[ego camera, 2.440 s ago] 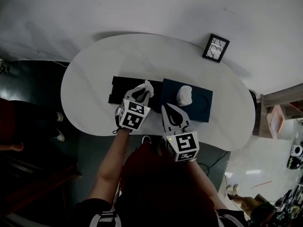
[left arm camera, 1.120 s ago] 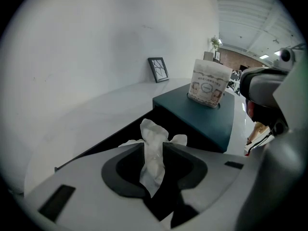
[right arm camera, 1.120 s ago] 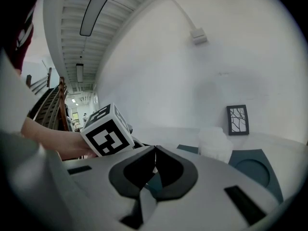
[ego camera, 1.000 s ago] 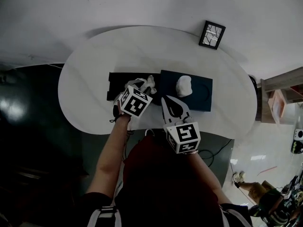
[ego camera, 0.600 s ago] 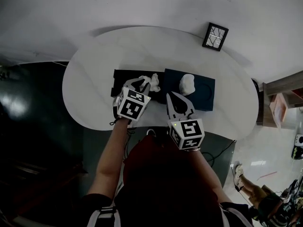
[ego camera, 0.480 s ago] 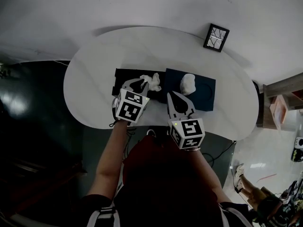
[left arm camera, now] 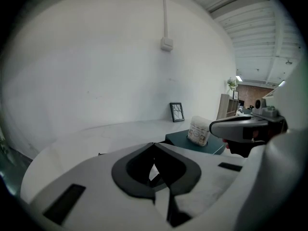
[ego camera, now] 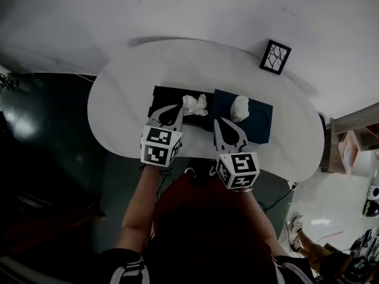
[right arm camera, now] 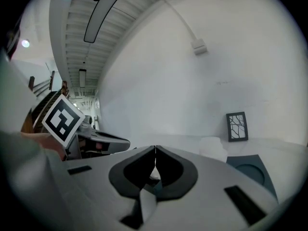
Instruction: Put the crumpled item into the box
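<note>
Two grippers, left [ego camera: 179,109] and right [ego camera: 217,120], are shown clenched on nothing. The crumpled white paper wad [ego camera: 194,104], at one o'clock of the left gripper, is best verified as seated fully inside the flat black box [ego camera: 166,96].

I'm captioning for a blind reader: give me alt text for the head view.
A crumpled white item lies in a black box on a white table; the left tool and right tool, both shut, hover nearer the person.

A white oval table [ego camera: 127,90] stands on a dark floor [ego camera: 41,158] before a white wall [left arm camera: 96,57], a framed picture [ego camera: 275,57] at its far edge.
</note>
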Motion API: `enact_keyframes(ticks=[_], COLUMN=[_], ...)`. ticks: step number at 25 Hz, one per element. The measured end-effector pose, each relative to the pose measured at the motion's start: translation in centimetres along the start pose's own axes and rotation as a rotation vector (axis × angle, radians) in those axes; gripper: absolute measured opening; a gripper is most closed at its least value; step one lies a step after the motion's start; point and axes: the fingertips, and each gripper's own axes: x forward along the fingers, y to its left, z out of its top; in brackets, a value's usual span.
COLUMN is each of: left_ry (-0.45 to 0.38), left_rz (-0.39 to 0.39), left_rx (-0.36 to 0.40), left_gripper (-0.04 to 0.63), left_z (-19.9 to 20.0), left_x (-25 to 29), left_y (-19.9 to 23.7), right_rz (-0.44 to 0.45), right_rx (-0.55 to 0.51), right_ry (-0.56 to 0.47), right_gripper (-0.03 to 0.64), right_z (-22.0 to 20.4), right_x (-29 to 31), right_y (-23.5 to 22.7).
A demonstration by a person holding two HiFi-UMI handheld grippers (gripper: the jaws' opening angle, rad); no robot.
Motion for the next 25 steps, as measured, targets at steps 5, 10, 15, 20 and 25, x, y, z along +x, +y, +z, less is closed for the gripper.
enact_keyframes(ticks=[5, 10, 15, 20, 25], left_ry=[-0.059, -0.091, -0.122, -0.156, -0.175], left_rz=[0.027, 0.049, 0.074, 0.089, 0.087], left_rx=[-0.038, -0.063, -0.079, -0.088, -0.103], left_gripper=[0.023, 0.023, 0.023, 0.023, 0.023], left_z=[0.0, -0.2, -0.3, -0.5, -1.1], left_x=[-2.0, -3.7, -5.2, -6.5, -7.7], left_y=[-0.2, -0.3, -0.5, -0.6, -1.2], right_rz=[-0.002, -0.004, 0.001, 0.001, 0.002], right_rx=[-0.007, -0.007, 0.002, 0.002, 0.005], right_ry=[-0.020, -0.032, -0.043, -0.052, -0.058], right_gripper=[0.015, 0.015, 0.015, 0.015, 0.015], right_z=[0.2, 0.3, 0.2, 0.1, -0.1], right_x=[-1.0, -2.0, -2.9, -3.3, -3.8], right_y=[0.2, 0.5, 0.9, 1.5, 2.2])
